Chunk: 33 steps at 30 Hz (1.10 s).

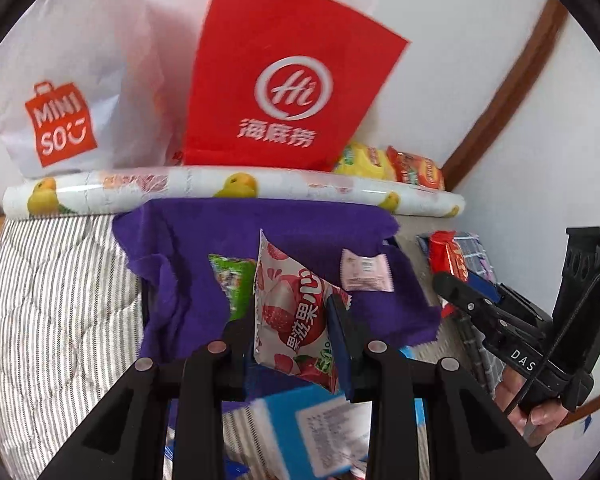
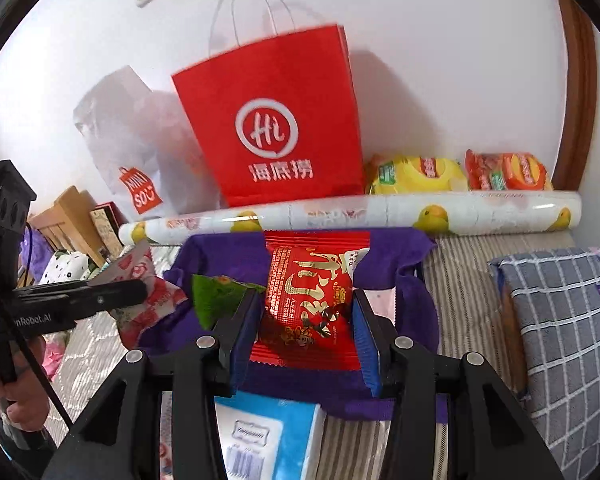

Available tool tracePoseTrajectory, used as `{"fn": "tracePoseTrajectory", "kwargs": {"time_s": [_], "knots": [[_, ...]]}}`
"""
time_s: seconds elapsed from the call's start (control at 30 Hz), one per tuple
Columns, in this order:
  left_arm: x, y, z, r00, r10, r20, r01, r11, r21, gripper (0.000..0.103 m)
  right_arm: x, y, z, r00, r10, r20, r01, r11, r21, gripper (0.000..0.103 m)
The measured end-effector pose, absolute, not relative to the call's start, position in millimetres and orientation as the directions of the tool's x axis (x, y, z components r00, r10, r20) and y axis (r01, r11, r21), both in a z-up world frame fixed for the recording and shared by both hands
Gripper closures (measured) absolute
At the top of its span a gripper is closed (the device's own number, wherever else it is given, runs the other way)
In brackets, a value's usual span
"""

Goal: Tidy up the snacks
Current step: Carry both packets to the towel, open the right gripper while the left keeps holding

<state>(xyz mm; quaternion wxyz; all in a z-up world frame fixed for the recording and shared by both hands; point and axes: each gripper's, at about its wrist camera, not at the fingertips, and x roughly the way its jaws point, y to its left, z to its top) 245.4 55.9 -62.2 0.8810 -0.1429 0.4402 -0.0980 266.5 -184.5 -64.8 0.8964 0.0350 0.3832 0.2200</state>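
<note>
Left wrist view: my left gripper, tilted down, clamps a lychee packet; right gripper clamps a red packet over purple cloth

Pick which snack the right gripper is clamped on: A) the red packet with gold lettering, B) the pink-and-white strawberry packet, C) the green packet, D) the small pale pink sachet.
A: in the right wrist view, the right gripper pinches the red packet with gold lettering between its blue pads.
</note>
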Motion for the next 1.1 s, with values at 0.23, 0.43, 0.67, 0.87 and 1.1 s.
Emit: {"fn": "tracePoseTrajectory", "kwargs": {"time_s": [0.23, 0.43, 0.67, 0.87, 1.1], "knots": [[261.7, 73.9, -94.4, 0.556, -0.287, -0.780, -0.006, 0.937, -0.350, 0.074, 293.4, -186.8, -112.0, 0.553, 0.412, -0.724, -0.332, 0.906, 0.262, 0.058], [267.8, 82.6, -118.3, 0.533, -0.277, -0.799, -0.041, 0.935, -0.352, 0.074, 300.7, -195.1, -132.2, 0.533, 0.392, -0.750, -0.302, 0.916, 0.265, 0.058], [269.4, 83.6, -131.9, 0.511, -0.281, -0.812, -0.043, 0.935, -0.351, 0.074, 303.3, -192.0, -143.1, 0.504, 0.389, -0.771, -0.303, 0.916, 0.263, 0.058], [268.4, 85.1, -133.4, 0.513, -0.257, -0.819, -0.056, 0.942, -0.331, 0.073, 304.9, -188.7, -152.3, 0.478, 0.382, -0.791, -0.307, 0.916, 0.257, 0.058], [269.7, 82.5, -136.6, 0.506, -0.234, -0.830, -0.064, 0.950, -0.306, 0.073, 305.3, -187.8, -156.6, 0.461, 0.372, -0.806, -0.301, 0.920, 0.252, 0.057]]}}
